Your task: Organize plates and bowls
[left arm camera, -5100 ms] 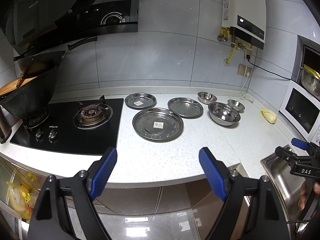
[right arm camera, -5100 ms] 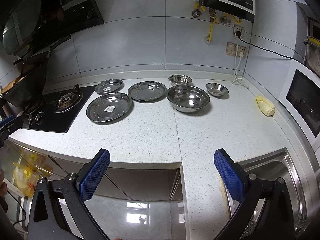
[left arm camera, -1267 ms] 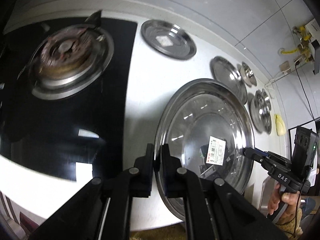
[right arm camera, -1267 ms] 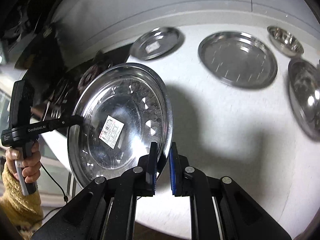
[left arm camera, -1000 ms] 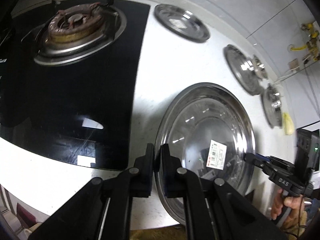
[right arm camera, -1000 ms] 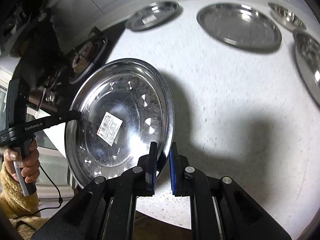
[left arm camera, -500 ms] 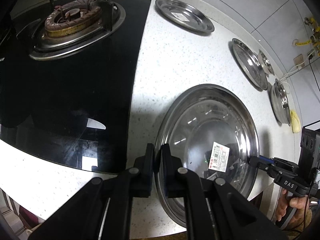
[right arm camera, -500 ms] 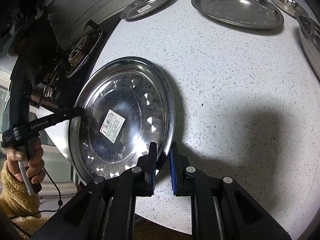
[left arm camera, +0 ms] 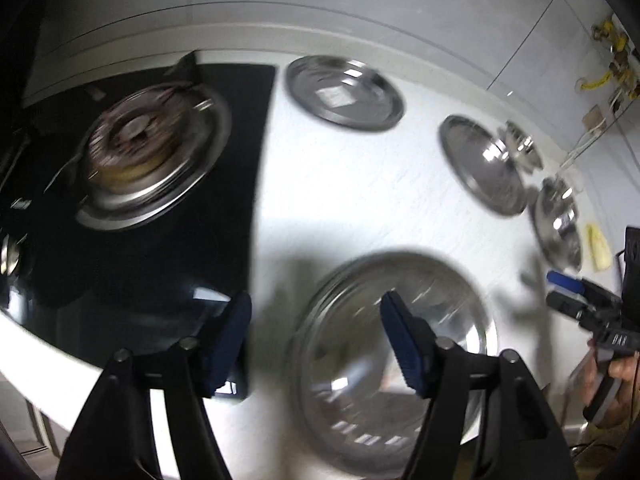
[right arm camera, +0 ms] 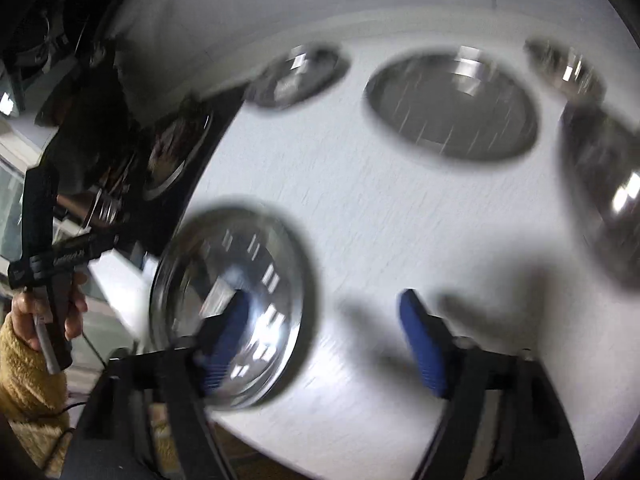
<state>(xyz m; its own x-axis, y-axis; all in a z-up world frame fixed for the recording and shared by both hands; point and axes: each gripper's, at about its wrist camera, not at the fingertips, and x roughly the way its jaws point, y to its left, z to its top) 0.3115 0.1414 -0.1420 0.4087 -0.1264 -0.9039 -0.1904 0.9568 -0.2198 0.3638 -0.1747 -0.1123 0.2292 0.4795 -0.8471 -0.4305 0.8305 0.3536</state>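
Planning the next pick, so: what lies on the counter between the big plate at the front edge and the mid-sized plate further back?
Nothing: in the right wrist view, only bare speckled counter separates the big plate from the mid-sized plate.

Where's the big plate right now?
The big plate lies at the counter's front edge, just right of the stove, low and centre in the left wrist view.

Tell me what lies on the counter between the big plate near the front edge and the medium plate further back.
Nothing visible does. Only bare white countertop lies between the big plate and the medium plate. Both the left gripper and right gripper have just been opening and grip nothing.
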